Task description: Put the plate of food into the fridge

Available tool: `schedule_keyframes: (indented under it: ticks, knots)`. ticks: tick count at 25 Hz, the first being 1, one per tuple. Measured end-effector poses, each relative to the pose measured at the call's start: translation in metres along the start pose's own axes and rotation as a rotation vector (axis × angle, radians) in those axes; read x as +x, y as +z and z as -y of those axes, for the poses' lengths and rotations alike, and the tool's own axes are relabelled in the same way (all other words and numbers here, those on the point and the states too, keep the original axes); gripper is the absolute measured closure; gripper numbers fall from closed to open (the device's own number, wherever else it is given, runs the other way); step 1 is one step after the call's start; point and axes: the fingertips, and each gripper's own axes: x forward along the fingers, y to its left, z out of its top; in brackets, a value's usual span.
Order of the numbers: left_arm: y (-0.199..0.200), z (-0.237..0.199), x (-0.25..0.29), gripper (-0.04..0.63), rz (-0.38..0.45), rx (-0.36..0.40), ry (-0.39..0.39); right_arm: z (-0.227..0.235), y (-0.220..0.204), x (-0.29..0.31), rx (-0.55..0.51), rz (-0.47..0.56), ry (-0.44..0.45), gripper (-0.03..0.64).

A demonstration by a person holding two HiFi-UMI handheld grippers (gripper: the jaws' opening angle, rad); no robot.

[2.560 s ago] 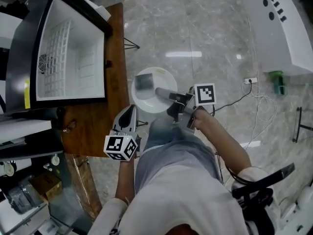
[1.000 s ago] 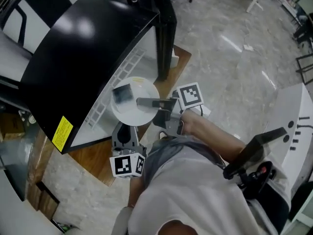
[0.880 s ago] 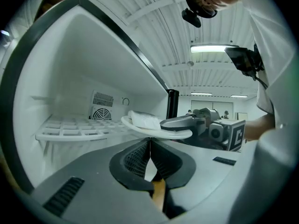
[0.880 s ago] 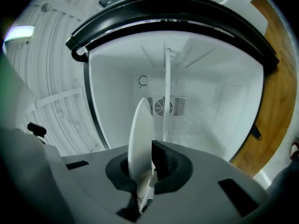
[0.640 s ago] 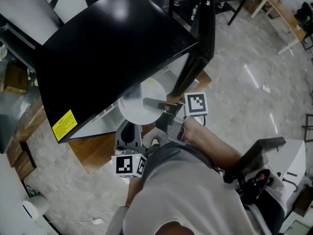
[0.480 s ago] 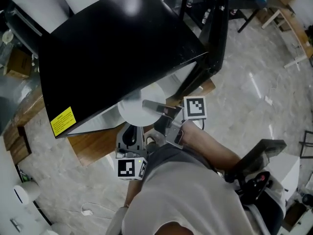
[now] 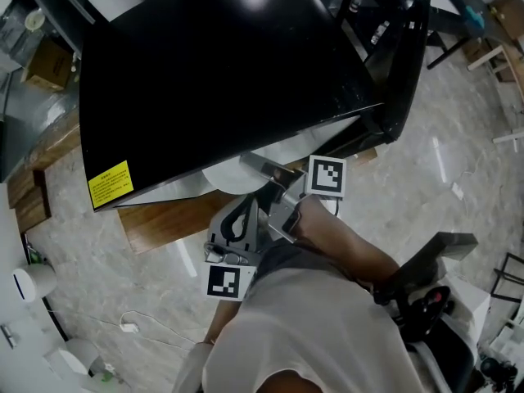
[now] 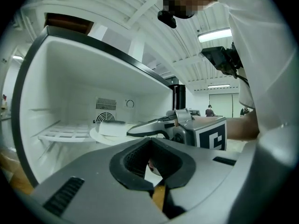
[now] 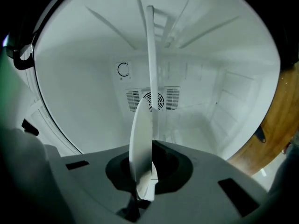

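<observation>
One round white plate (image 8: 100, 137), thin-rimmed, with a pale block of food (image 8: 112, 127) on top, level inside the white cavity of the fridge (image 8: 70, 78), near its wire shelf (image 8: 58, 135). Left gripper (image 8: 150, 146) outside the opening, jaws pressed together, tip to tip. Right gripper (image 9: 148, 148) clamped on the plate's near rim, jaws almost closed, plate edge-on between them.
</observation>
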Motion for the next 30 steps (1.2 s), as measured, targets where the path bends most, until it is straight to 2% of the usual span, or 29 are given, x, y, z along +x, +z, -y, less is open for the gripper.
schedule_keyframes:
  ticks: [3, 6, 8, 13, 14, 18, 25, 28, 30]
  knots:
    - [0.005, 0.011, 0.010, 0.577, -0.010, 0.052, -0.048, -0.003, 0.000, 0.002, -0.013, -0.001, 0.018, 0.594]
    - [0.004, 0.014, 0.018, 0.577, -0.005, 0.026, -0.068, -0.001, 0.002, 0.003, -0.005, 0.000, 0.015, 0.594]
    - [0.002, 0.013, 0.022, 0.577, -0.005, 0.035, -0.068, 0.001, 0.005, 0.004, -0.008, -0.003, 0.009, 0.594]
    - [-0.002, 0.013, 0.027, 0.577, 0.007, 0.028, -0.055, -0.002, 0.007, 0.004, 0.009, -0.034, 0.055, 0.592]
    - [-0.002, 0.012, 0.028, 0.577, 0.008, 0.026, -0.049, -0.005, 0.007, 0.003, 0.019, -0.040, 0.070, 0.579]
    - [0.001, 0.005, 0.035, 0.577, 0.012, 0.014, -0.024, -0.019, 0.009, 0.002, 0.048, -0.064, 0.148, 0.455]
    - [0.015, -0.016, 0.037, 0.577, 0.043, -0.027, 0.015, -0.027, -0.003, -0.007, 0.031, -0.084, 0.166, 0.430]
    - [0.018, -0.032, 0.037, 0.577, 0.056, -0.027, 0.053, -0.033, -0.014, -0.018, -0.033, -0.113, 0.179, 0.430]
    - [0.025, -0.042, 0.038, 0.577, 0.084, -0.027, 0.081, -0.037, -0.019, -0.026, -0.167, -0.114, 0.161, 0.442]
